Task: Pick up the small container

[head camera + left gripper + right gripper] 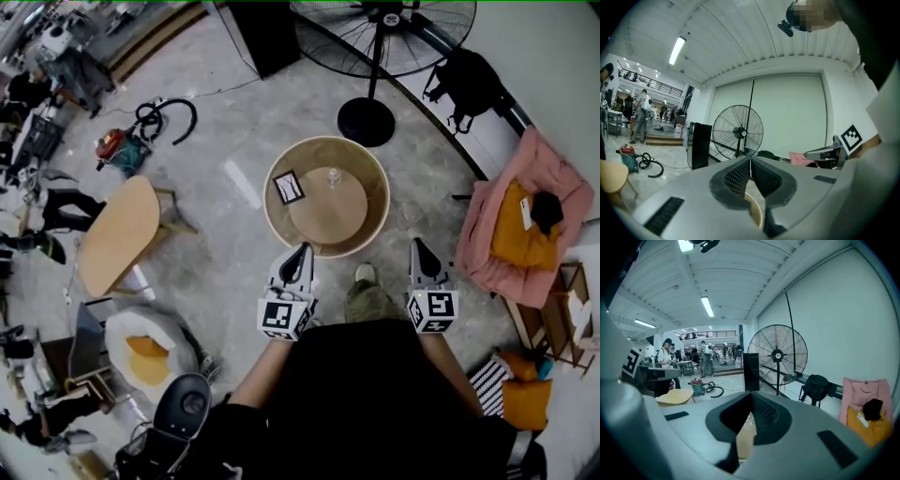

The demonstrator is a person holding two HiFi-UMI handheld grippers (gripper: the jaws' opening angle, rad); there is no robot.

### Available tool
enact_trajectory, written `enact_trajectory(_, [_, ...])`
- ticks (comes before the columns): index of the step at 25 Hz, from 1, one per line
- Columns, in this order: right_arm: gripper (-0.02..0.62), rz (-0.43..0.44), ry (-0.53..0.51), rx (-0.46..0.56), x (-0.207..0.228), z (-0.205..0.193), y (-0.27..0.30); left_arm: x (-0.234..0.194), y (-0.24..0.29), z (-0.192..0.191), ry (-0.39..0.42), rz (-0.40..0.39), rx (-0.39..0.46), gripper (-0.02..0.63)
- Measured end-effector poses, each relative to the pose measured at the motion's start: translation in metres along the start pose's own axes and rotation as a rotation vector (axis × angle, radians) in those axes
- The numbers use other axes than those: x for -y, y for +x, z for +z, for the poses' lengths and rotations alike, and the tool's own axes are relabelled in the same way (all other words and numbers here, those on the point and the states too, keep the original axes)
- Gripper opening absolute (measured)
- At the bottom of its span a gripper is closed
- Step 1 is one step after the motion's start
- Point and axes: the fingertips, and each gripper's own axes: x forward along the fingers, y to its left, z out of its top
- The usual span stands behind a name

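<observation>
Round surface (274, 220), raised rim, open floor lying all around; small container (333, 176) standing far side. Left claw (300, 251) and right claw (418, 246) hovering at near rim, both pressed together, pinching nothing.

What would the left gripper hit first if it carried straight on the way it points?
The left gripper would probably meet the round table's near rim, just ahead of its tips, then the marker card. Height is unclear from above; it may pass over the rim.

Small container (333, 176) on round table (328, 223) — card (288, 187) to its left, fan (380, 28) behind.
</observation>
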Motion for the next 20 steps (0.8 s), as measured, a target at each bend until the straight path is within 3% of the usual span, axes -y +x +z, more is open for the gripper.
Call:
enact_trajectory(6, [0.021, 0.084, 0.009, -0.007, 0.041, 0.003, 0.031, 0.011, 0.041, -0.003, 0.014, 0.065, -0.046, 0.021])
enact_trajectory(11, [0.021, 0.175, -0.011, -0.03, 0.048, -0.011, 0.061, 0.005, 0.063, -0.012, 0.013, 0.151, -0.081, 0.021])
enact_trajectory(16, [0.021, 0.216, -0.015, -0.07, 0.053, -0.034, 0.097, 0.0, 0.093, -0.048, 0.015, 0.114, -0.092, 0.023])
enact_trajectory(20, [0.021, 0.237, 0.014, -0.093, 0.042, -0.061, 0.131, -0.029, 0.127, -0.083, -0.031, 0.106, -0.127, 0.021])
